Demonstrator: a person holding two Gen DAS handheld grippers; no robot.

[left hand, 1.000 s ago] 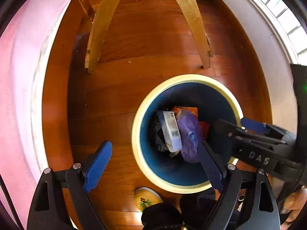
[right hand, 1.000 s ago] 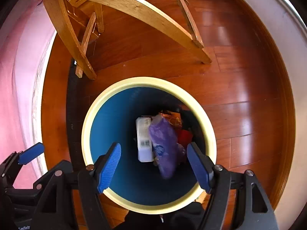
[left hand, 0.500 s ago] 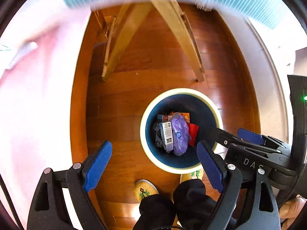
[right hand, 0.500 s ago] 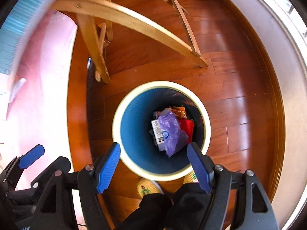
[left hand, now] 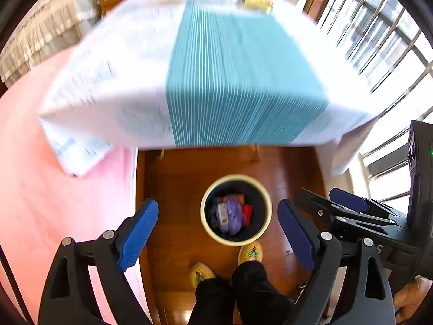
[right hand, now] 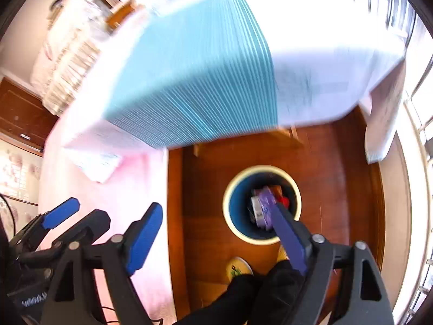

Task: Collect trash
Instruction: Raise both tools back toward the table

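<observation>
A round bin with a cream rim (left hand: 205, 222) (right hand: 227, 211) and blue inside stands on the wooden floor far below. In it lie a purple wrapper (left hand: 234, 214) (right hand: 266, 199), a white box (left hand: 222, 212) (right hand: 255, 207) and a red piece (left hand: 247, 212) (right hand: 284, 200). My left gripper (left hand: 217, 237) is open and empty, high above the bin. My right gripper (right hand: 216, 239) is open and empty, and also shows at the right of the left wrist view (left hand: 349, 205).
A table with a white cloth and teal striped runner (left hand: 238, 75) (right hand: 194, 81) fills the top, blurred. A pink bed (left hand: 54, 203) (right hand: 108, 189) lies left. Windows (left hand: 384, 40) are at right. The person's slippered feet (left hand: 250, 252) (right hand: 238, 268) stand by the bin.
Both grippers have risen far above the bin, which now looks much smaller. The tabletop has come into view above. Both stay open and empty.
</observation>
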